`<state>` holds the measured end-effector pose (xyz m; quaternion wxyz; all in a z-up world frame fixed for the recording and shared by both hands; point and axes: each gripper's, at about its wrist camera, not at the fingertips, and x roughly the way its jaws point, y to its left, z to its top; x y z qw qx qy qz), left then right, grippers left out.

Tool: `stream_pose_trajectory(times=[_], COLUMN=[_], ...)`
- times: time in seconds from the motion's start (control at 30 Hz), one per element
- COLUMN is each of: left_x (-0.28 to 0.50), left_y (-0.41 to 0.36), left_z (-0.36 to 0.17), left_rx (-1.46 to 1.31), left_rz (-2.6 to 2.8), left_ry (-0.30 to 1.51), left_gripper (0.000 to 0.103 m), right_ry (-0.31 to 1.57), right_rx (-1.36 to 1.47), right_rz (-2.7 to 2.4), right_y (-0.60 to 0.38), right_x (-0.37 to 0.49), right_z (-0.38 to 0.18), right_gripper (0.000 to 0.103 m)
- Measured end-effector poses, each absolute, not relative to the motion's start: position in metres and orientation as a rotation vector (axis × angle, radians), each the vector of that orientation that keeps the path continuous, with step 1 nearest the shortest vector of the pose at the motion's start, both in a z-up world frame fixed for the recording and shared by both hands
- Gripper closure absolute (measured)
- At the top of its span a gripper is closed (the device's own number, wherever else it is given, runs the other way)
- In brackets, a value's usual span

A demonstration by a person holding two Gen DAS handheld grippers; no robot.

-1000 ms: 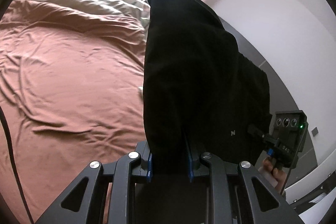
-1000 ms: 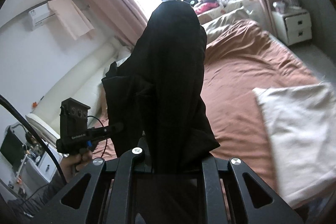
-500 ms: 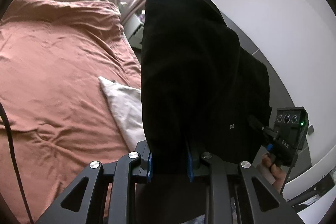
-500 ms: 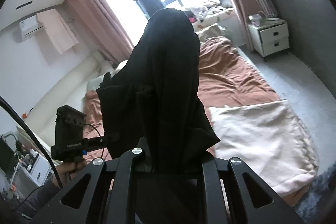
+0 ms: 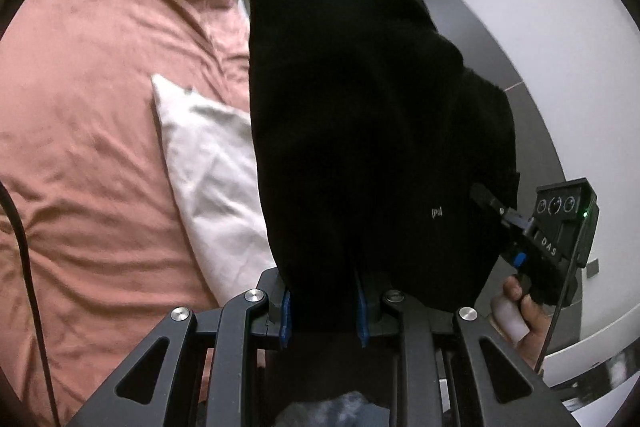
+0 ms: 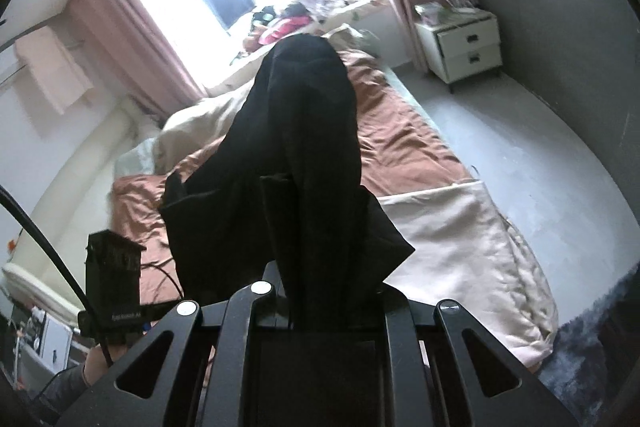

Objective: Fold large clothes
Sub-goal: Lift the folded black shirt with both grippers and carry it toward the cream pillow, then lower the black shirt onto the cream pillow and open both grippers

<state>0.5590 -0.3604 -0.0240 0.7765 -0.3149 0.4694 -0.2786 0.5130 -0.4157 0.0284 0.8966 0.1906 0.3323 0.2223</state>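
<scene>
**Operator:** Status check. My left gripper [image 5: 322, 303] is clenched on a bunched edge of the black garment [image 5: 360, 107]; the blue pads [image 5: 285, 311] sit either side of the cloth and the fabric rises straight out of the jaws. My right gripper [image 6: 316, 303] is likewise grasping the same garment [image 6: 304, 155], its jaws nearly closed on a thinner fold.

**Observer:** Where is the garment relative to the bed?

**Operator:** Fully in the air. It hangs between the two grippers, above the brown sheet [image 5: 92, 99] and near the cream pillow [image 6: 468, 247]. None of it appears to rest on the bed.

**Observer:** Which step is that?

**Operator:** I judge it as the carry-and-spread step: garment lifted by two points, not yet laid out. Folding proper has not begun.

**Observer:** Requirements for the next move?

**Operator:** Draw the two grips apart until the held edge is taut, then lower the hanging end onto a bare part of the brown sheet, clear of the pillow. Keep both grips closed until the cloth lies flat. I cannot tell which edge I hold, collar or hem, so orientation needs confirming once it spreads.
</scene>
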Motion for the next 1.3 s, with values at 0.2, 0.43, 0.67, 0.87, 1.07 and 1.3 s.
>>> stream_pose_trajectory(times=[0.2, 0.43, 0.67, 0.87, 1.07, 1.3], left_x=[0.599, 0.635, 0.656, 0.66, 0.649, 0.649], left_y=[-0.36, -0.365, -0.371, -0.371, -0.365, -0.368], left_z=[-0.067, -0.111, -0.147, -0.109, -0.099, -0.105], left_rx=[-0.694, -0.662, -0.613, -0.488, -0.491, -0.444], left_rz=[-0.603, -0.61, -0.621, -0.675, -0.696, -0.68], left_ry=[1.093, 1.158, 1.255, 1.189, 1.157, 1.156], left_gripper=[0.078, 0.077, 0.063, 0.041, 0.041, 0.041], right_ry=[0.771, 0.871, 0.886, 0.777, 0.731, 0.728], right_rx=[0.403, 0.476, 0.496, 0.586, 0.6, 0.738], right_rz=[0.384, 0.213, 0.093, 0.045, -0.023, -0.08], right_y=[-0.393, -0.366, -0.36, -0.389, -0.404, -0.412], right_x=[0.557, 0.614, 0.607, 0.528, 0.422, 0.34], right_z=[0.02, -0.001, -0.001, 0.032, 0.031, -0.019], right_gripper=[0.091, 0.08, 0.022, 0.022, 0.022, 0.032])
